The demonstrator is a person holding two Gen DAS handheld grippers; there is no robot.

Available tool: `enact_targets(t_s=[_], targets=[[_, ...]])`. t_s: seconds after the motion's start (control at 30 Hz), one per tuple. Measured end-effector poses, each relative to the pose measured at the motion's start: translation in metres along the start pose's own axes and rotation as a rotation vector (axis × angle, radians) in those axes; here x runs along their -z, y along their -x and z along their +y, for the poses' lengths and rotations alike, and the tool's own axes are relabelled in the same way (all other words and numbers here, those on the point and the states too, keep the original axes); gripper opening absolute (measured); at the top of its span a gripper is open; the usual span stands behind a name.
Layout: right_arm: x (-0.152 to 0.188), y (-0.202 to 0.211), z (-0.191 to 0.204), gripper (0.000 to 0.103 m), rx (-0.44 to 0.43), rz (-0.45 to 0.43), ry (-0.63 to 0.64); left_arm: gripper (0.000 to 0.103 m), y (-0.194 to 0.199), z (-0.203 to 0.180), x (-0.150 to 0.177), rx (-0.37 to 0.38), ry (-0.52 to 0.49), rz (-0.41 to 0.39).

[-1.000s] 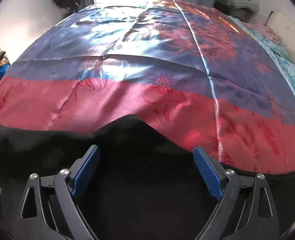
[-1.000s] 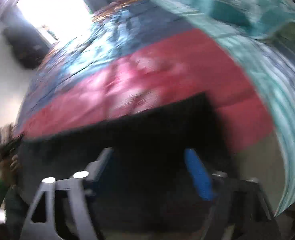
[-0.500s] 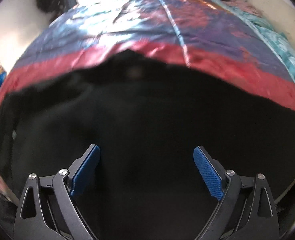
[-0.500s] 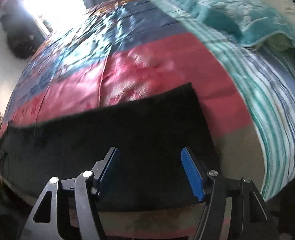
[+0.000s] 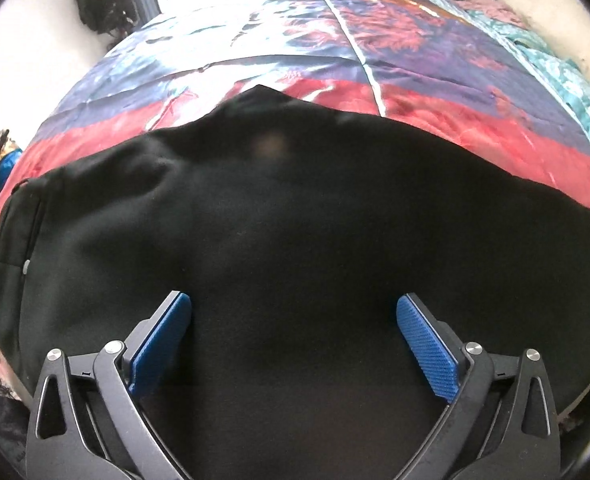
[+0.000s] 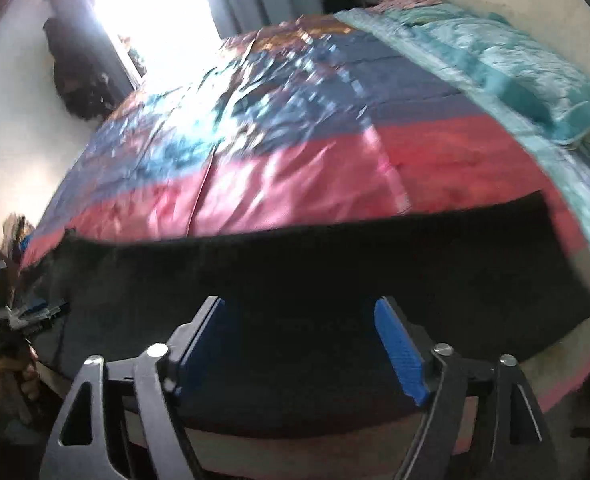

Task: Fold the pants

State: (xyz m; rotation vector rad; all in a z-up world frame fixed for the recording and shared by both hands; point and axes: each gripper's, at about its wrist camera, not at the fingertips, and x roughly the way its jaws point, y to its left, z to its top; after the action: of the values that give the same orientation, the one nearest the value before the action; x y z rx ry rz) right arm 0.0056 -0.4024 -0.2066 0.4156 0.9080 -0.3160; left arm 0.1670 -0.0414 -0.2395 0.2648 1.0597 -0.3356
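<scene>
Black soft-fabric pants lie spread flat across the near edge of a bed w/ a shiny satin bedspread in red, blue & purple floral bands; red band shows just beyond the pants' far edge. Waistband end w/ seam & small pale button sits at left of left wrist view; right wrist view, somewhat blurred, shows a straight squared-off end toward the right, near a teal patterned blanket. Left gripper hangs over the pants, angled down, blue ribbed pads spread wide; jaws have just been opening, pads not pressing the cloth, nothing gripped. Right gripper also over the pants nr the bed's front edge, jaws fairly wide & just been opening, nothing pinched btwn its blue pads. At far left of right wrist view, the left gripper in a person's hand, partly cut off.
</scene>
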Motion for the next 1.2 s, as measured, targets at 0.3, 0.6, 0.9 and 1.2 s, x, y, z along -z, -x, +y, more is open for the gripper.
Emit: enact_targets(t_s=[0.3,0.6,0.9,1.2], targets=[[0.022,-0.049,0.010,0.103,-0.025,0.119,0.138,0.103,-0.006,0.000,-0.002,-0.001,-0.006,0.028],[-0.028,0.007,-0.098,0.102,0.109,0.056,0.169,0.103,-0.007,-0.001,0.000,-0.011,-0.009,0.020],[-0.052,0.000,-0.240,0.093,-0.134,0.093,-0.150,0.103,-0.006,0.000,0.002,-0.012,0.000,0.002],[-0.041,-0.029,-0.259,0.067,-0.294,0.178,-0.216,0.103,-0.006,0.001,0.002,-0.002,-0.003,-0.018]])
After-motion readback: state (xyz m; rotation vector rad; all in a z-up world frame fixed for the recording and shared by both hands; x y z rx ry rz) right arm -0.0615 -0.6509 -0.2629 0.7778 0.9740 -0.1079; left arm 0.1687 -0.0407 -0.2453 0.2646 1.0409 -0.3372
